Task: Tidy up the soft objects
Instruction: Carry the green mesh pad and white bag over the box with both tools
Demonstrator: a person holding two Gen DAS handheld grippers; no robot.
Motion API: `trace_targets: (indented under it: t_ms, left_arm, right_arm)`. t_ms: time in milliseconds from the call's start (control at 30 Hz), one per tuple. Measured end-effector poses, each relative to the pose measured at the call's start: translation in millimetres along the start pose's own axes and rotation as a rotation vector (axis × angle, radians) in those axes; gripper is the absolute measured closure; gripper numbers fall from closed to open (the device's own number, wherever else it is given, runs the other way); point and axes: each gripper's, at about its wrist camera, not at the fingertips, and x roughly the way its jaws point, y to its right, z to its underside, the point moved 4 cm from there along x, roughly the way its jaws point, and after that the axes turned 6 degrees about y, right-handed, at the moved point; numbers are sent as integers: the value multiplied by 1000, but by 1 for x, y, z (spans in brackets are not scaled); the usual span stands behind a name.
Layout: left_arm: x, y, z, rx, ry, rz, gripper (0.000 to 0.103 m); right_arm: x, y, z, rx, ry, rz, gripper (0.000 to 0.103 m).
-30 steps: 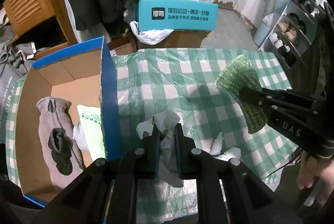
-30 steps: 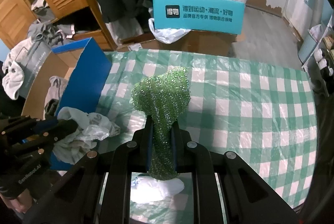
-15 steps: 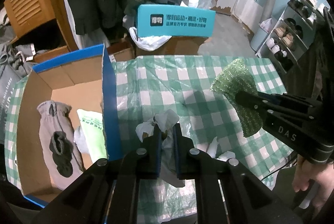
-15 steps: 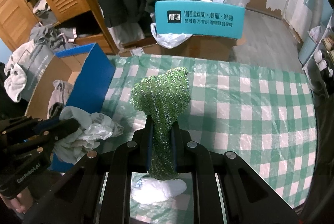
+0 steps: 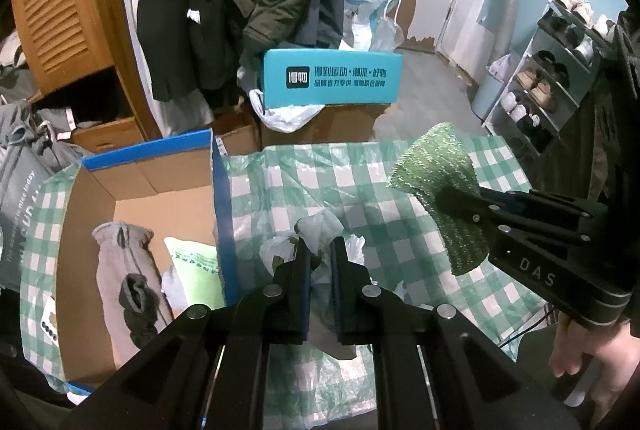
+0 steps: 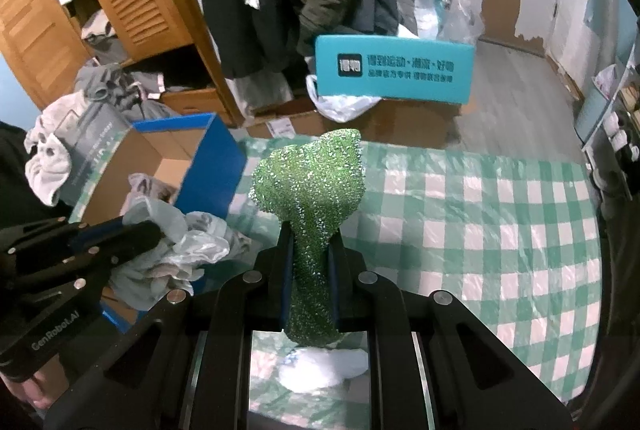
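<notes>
Green sparkly cloth (image 6: 310, 197) clamped in my right gripper (image 6: 308, 230), jaws pinching its lower half, top flaring above fingertips. My left gripper (image 5: 320, 250) clenched on crumpled white plastic bag (image 5: 320, 230). Both tools tilt steeply down, held above checkered tablecloth (image 6: 500, 230). Blue-edged cardboard box (image 5: 220, 189) sits just left of left gripper, grey sock (image 5: 120, 270) inside. Bare hand (image 5: 580, 346) visible under right tool.

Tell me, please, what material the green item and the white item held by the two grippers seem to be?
Green cloth: looks like a glittery knitted scouring cloth, likely metallic-thread polyester; it sparkles and droops limply.
White bag: seems thin plastic film; glossy, translucent, sharply crumpled.
</notes>
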Motion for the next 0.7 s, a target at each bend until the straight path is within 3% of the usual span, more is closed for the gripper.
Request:
trace_targets:
  t_ms: [700]
  left_arm:
    - [-50,-42,-13,-67,95,-21,94]
  right_arm:
    - [-8,-56,-22,-58,43,-72,90]
